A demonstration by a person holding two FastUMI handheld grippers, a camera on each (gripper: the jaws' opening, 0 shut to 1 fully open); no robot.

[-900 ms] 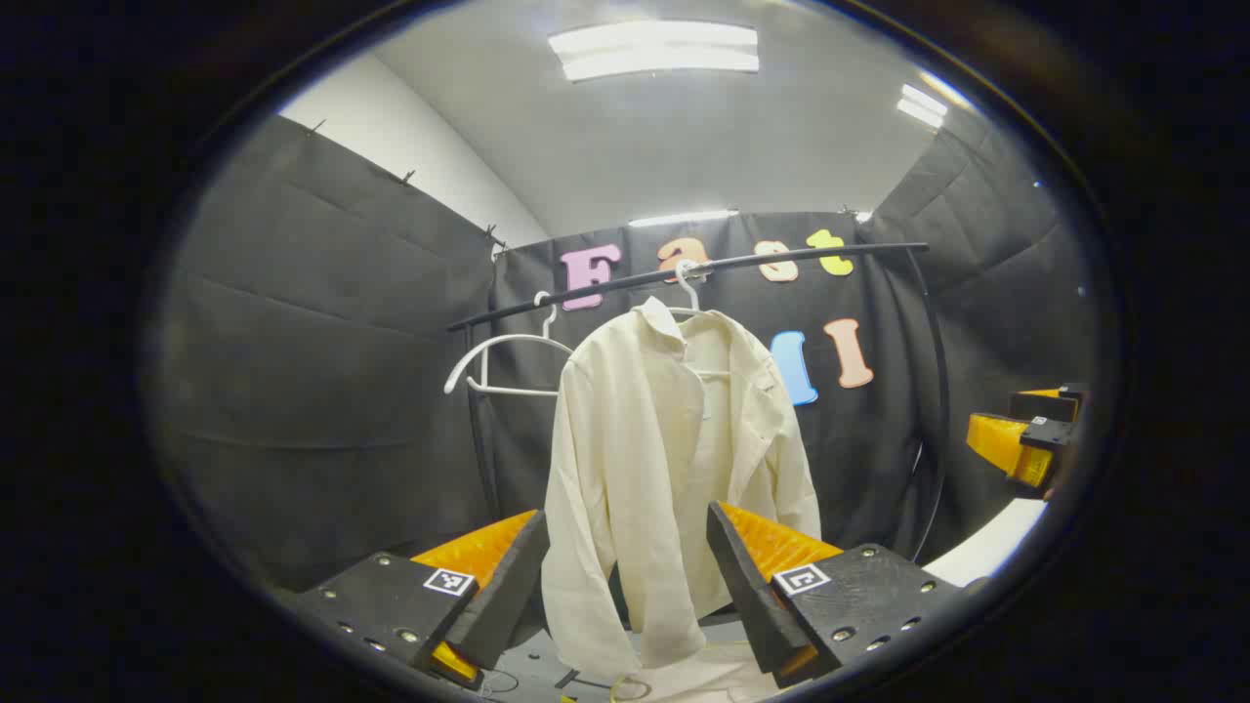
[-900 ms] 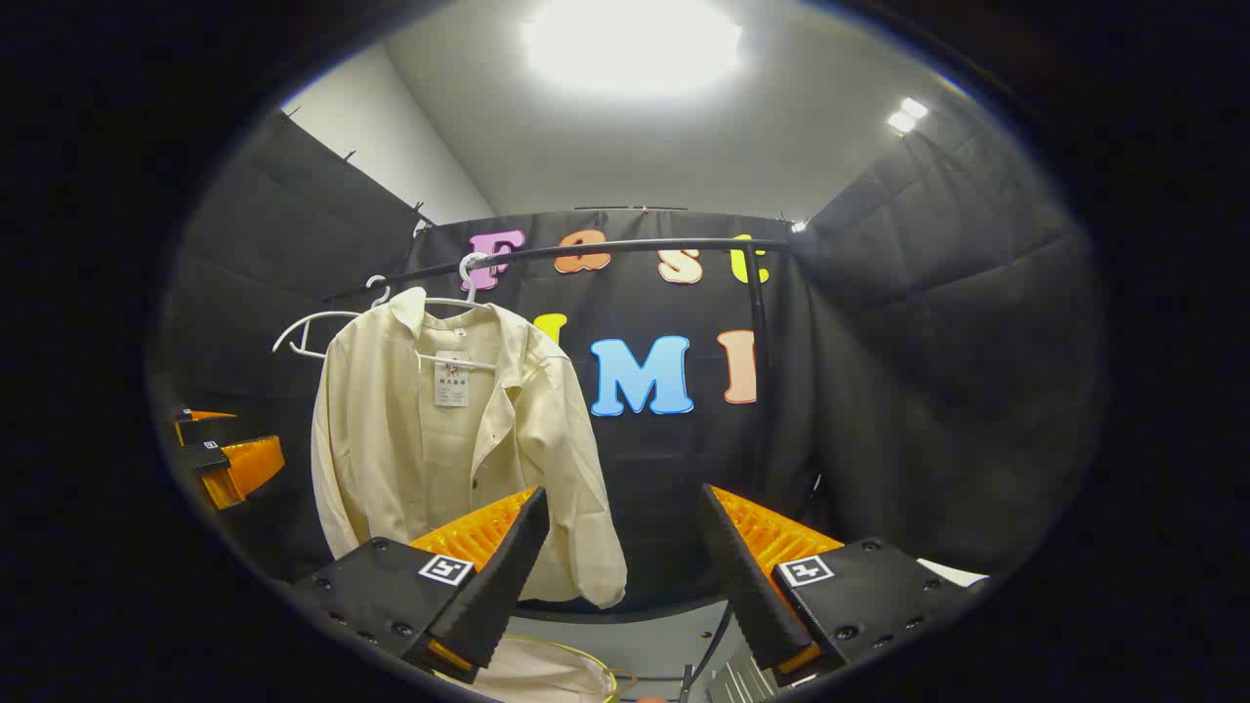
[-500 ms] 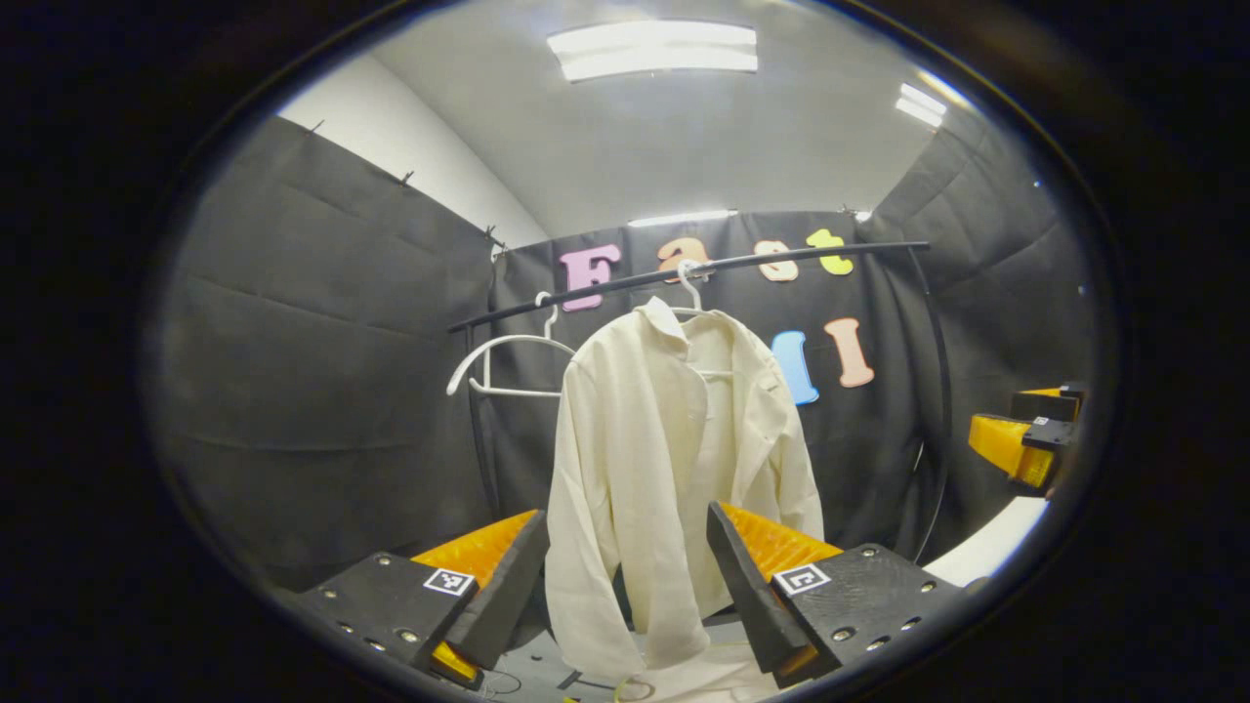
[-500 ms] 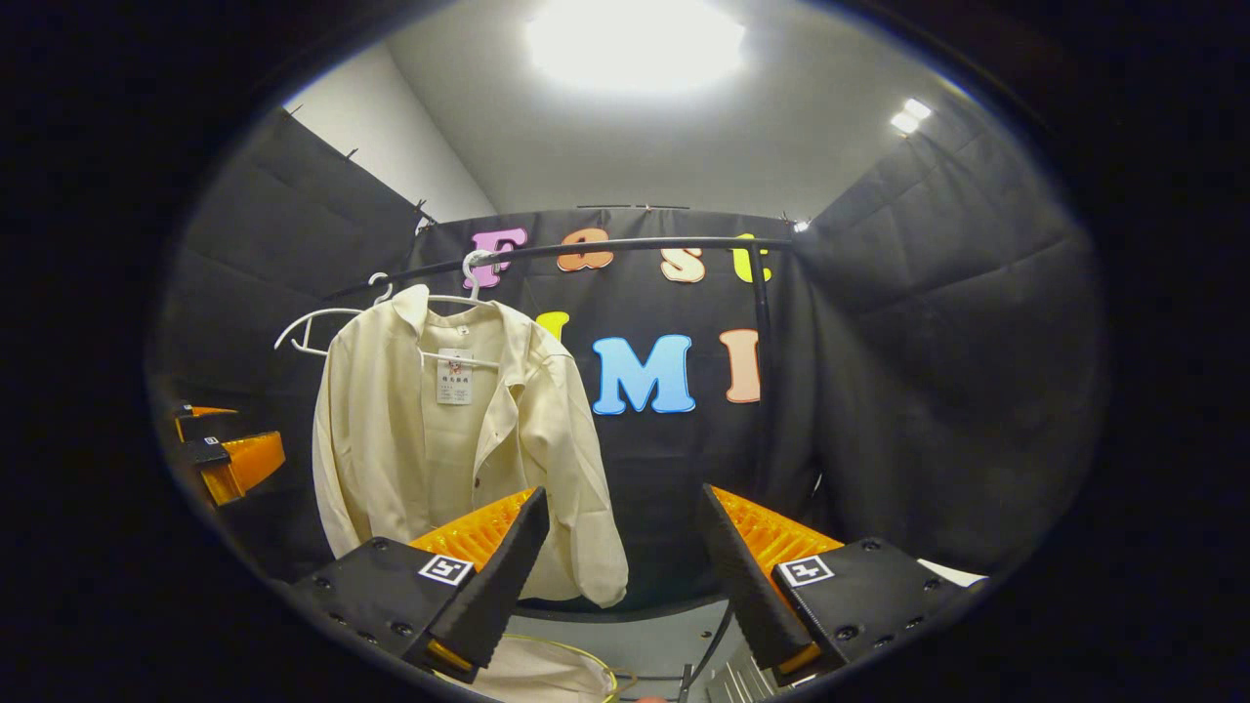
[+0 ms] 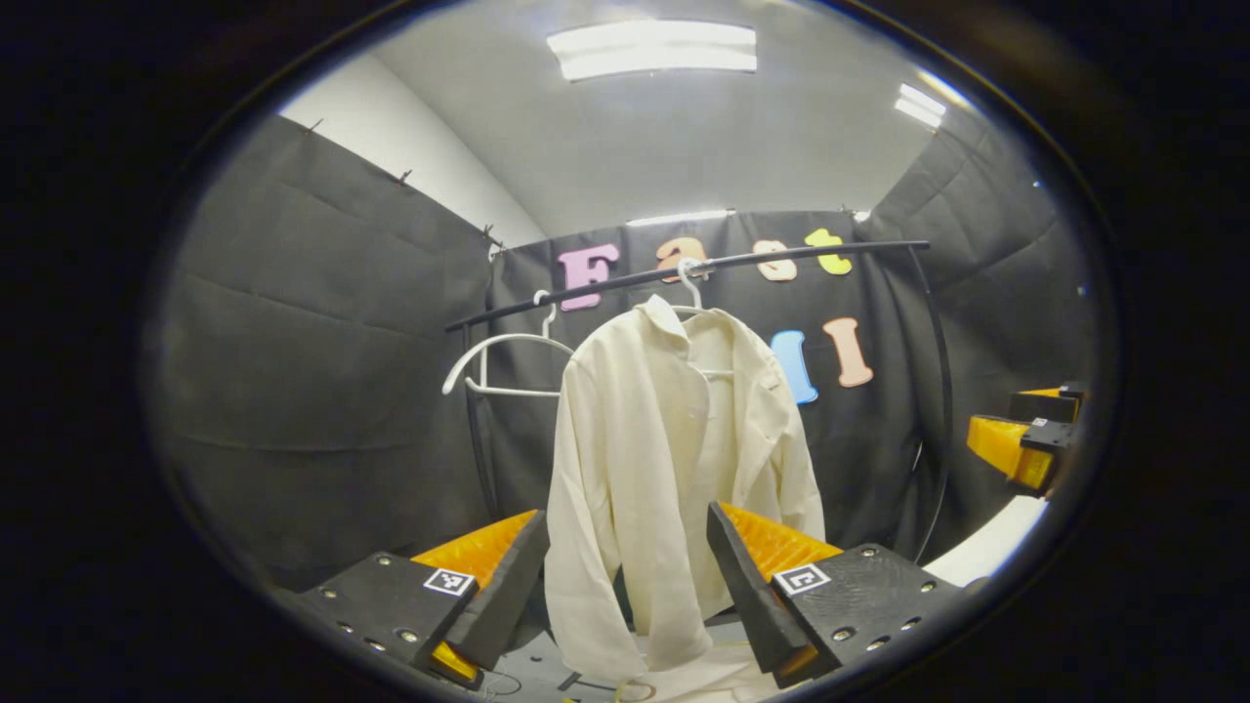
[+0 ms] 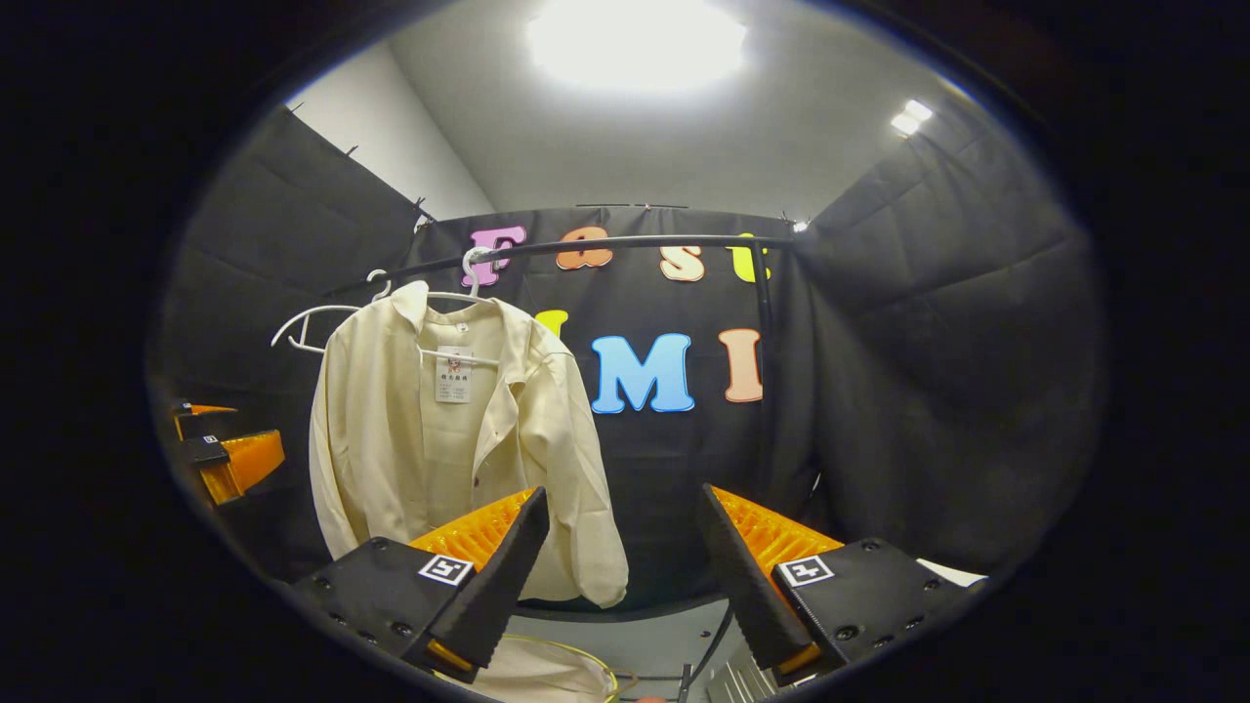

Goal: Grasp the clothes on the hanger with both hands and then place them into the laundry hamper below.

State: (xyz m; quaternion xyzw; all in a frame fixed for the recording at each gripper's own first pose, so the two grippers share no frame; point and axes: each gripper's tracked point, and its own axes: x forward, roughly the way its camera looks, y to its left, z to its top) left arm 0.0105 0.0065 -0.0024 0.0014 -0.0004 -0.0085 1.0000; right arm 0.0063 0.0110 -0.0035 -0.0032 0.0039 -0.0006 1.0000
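A cream shirt (image 5: 664, 449) (image 6: 439, 439) hangs open-fronted on a white hanger (image 5: 691, 283) (image 6: 473, 268) from a black rail (image 5: 781, 256) (image 6: 625, 244). My left gripper (image 5: 625, 576) stands open in front of the shirt's lower part, apart from it. My right gripper (image 6: 615, 576) is open too, off to the shirt's right side, with nothing between its fingers. The right gripper's orange fingers (image 5: 1016, 444) show at the far right of the left gripper view; the left gripper's fingers (image 6: 229, 459) show at the far left of the right gripper view. A pale hamper rim (image 6: 547, 669) lies low under the shirt.
An empty white hanger (image 5: 493, 361) (image 6: 312, 327) hangs on the rail to the left of the shirt. The rail's black upright post (image 6: 762, 361) stands to the right. Black cloth walls close in on three sides.
The shirt sways very slightly on its hanger. Both grippers stay open and nearly still.
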